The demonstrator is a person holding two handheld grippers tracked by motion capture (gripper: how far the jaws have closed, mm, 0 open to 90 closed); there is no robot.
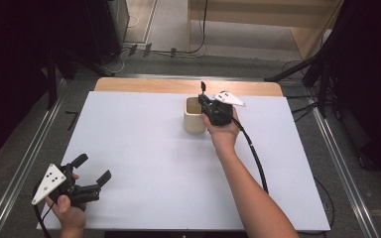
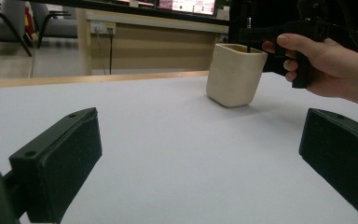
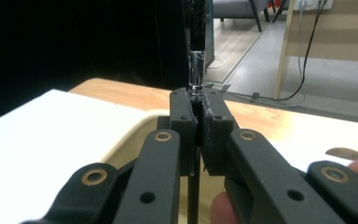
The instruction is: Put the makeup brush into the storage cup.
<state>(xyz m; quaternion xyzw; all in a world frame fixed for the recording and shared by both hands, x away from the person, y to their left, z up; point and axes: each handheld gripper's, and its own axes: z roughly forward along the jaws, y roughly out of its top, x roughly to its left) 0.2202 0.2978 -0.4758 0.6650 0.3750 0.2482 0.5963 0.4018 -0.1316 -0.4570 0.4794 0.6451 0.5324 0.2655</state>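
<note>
High view places the right gripper [image 1: 204,97] just above centre of the frame, at the rim of a cream cup [image 1: 194,115] that stands upright on the white bench [image 1: 154,163]. Its jaws are closed flat on a thin dark rod [image 1: 203,88], which stands vertical over the cup's mouth. Right gripper view confirms the grip: the rod [image 3: 196,56] rises between the pads, black with a clear or shiny band just above them; what the rod is cannot be told. Judged from its slimness, it is light and stiff, smooth enough to slip or swivel in a loose pinch, so the hold belongs mid-shaft, as now. The cup looks matte, thick-walled and ceramic-like, probably heavy enough to stay put yet liable to chip. At lower left, the left gripper [image 1: 93,170] hovers low over the bench, jaws wide and empty.
</note>
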